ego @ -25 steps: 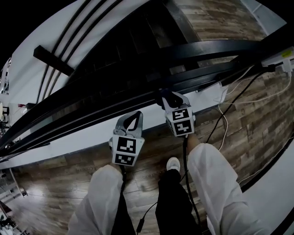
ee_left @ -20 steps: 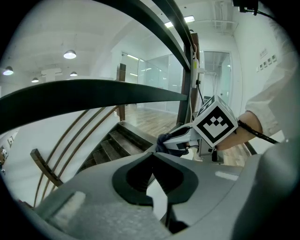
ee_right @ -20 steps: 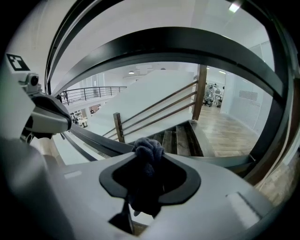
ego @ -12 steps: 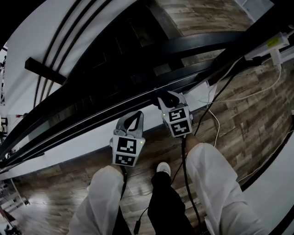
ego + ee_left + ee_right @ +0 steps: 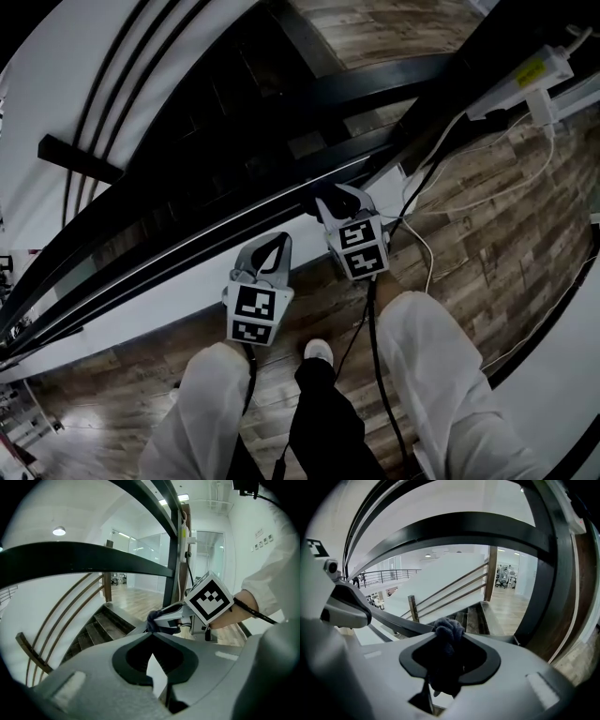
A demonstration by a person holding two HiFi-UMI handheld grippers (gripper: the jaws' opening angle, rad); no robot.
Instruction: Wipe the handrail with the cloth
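The black handrail runs diagonally from lower left to upper right above a stairwell. My right gripper is at the rail, shut on a dark cloth bunched between its jaws; the rail arches across just beyond it. My left gripper hangs lower and to the left, a little short of the rail, shut with nothing in it. In the left gripper view the right gripper's marker cube and the cloth show under the rail.
A black upright post stands right of the right gripper, with a white power strip and white cables trailing over the wooden floor. Wooden stairs descend beyond the rail. The person's legs and shoe are below.
The person has stepped along the railing; my right gripper with the cloth has moved along the rail toward the upright post. The left gripper has kept its place beside it.
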